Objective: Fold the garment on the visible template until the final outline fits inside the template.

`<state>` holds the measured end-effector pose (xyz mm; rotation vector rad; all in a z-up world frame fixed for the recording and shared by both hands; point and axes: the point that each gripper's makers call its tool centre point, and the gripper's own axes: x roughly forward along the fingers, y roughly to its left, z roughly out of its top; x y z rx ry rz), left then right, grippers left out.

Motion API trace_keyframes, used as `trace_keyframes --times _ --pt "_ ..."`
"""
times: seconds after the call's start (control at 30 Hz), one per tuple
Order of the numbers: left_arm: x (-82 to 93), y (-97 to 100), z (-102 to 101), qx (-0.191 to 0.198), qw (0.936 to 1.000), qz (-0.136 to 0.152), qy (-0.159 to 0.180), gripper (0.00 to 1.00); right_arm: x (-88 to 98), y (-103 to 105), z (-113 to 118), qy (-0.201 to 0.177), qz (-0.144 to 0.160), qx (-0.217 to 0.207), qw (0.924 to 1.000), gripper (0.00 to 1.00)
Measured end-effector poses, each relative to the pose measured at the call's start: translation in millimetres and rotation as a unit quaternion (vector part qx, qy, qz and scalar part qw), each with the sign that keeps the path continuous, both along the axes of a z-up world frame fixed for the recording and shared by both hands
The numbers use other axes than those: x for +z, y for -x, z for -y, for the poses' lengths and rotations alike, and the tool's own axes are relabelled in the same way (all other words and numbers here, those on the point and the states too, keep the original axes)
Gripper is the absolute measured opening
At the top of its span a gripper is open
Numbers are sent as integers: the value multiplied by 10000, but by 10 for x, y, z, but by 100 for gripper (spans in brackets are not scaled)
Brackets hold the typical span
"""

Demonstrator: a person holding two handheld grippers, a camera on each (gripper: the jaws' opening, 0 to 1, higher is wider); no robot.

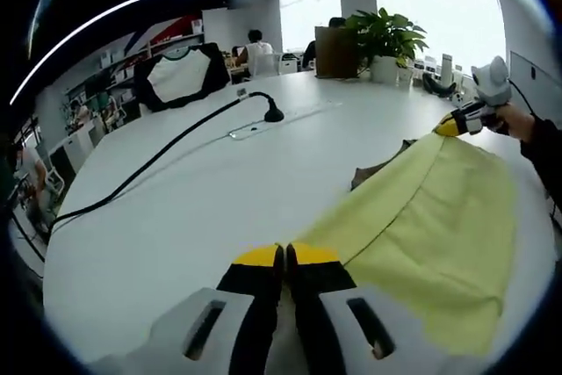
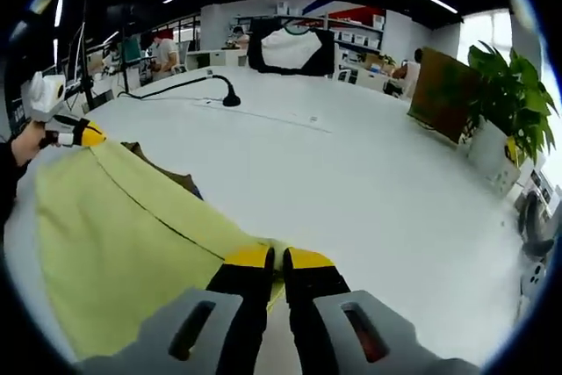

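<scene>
Left gripper view showed the left gripper (image 1: 285, 256) with its yellow-tipped jaws pressed together, pinching one corner of the pale yellow garment (image 1: 421, 234), which spread away to the right across the white table (image 1: 193, 208). At the far end of the same stretched edge, the right gripper (image 1: 450, 126) gripped the opposite corner, a person's hand (image 1: 518, 120) behind it.

From the right gripper view the arrangement mirrored itself: the right gripper (image 2: 270, 260) was clenched on its corner of the garment (image 2: 114, 243), and the left gripper (image 2: 85, 134) held the other corner at the far left, so the edge ran taut between them. The cloth appeared lifted along that edge, with the rest draped toward the person.

A dark brown sheet, probably the template (image 1: 373, 173), peeked out from under the garment's far edge; it also appeared in the right gripper view (image 2: 162, 173). Most of it was hidden, so its outline could not be judged.

By the look of it, the fold was in mid-course: an edge had been picked up, nothing had yet been laid down flat, and the garment lay far wider than the visible sliver of template. Further folds seemingly remained.

Beyond lay a black cable (image 1: 167, 151), a potted plant (image 1: 386, 41) and an office with seated people.
</scene>
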<state>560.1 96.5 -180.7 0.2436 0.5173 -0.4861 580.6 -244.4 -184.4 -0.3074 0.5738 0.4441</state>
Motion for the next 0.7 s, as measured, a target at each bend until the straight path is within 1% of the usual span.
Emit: trace_keyframes --times 0.03,0.1,0.13,0.2,0.27,0.33,0.37,0.4,0.43,0.47,0.5,0.53,0.57,0.6,0.63,0.7 --pt "22 -6 -10 -61 9999 94 -98 7 33 -28 43 134 125 15 9998 11" --pt "127 -54 -74 -98 9980 465 -411 16 116 -37 41 -12 272 141 9995 14" --pt "193 -66 -85 -248 9959 667 -562 21 149 -41 62 -38 333 145 9993 15" --pt "259 -42 -89 -522 9929 809 -692 23 229 -54 121 58 540 241 9982 22" --pt "296 -1 -113 -713 9908 854 -776 28 271 -43 172 201 640 361 9971 22" --pt "325 30 -124 -968 9861 960 -949 33 302 -28 218 328 679 525 9958 23" --pt "348 49 -138 -1119 9825 1047 -1054 35 320 -16 228 421 732 716 9939 23" --pt "353 65 -145 -1243 9797 1083 -1138 35 321 0 233 487 740 852 9924 24" --pt "353 101 -142 -1483 9745 1120 -1256 36 314 33 235 614 742 1069 9896 26" --pt "351 116 -137 -1546 9737 1111 -1251 35 307 53 244 717 745 1187 9875 30" --pt "331 171 -120 -1747 9720 1003 -1207 33 293 82 242 813 736 1320 9852 31" --pt "327 204 -105 -1864 9705 966 -1187 30 258 143 216 932 704 1572 9806 31" --pt "326 223 -99 -2030 9659 989 -1266 31 240 170 207 995 688 1677 9784 31" --pt "321 213 -126 -1982 9649 1011 -1395 33 230 187 188 1082 725 1785 9753 30" --pt "279 247 -116 -2167 9584 957 -1594 32 222 185 178 1103 747 1818 9743 29" --pt "249 286 -49 -2402 9521 962 -1628 30 195 159 155 1057 692 1755 9763 28"
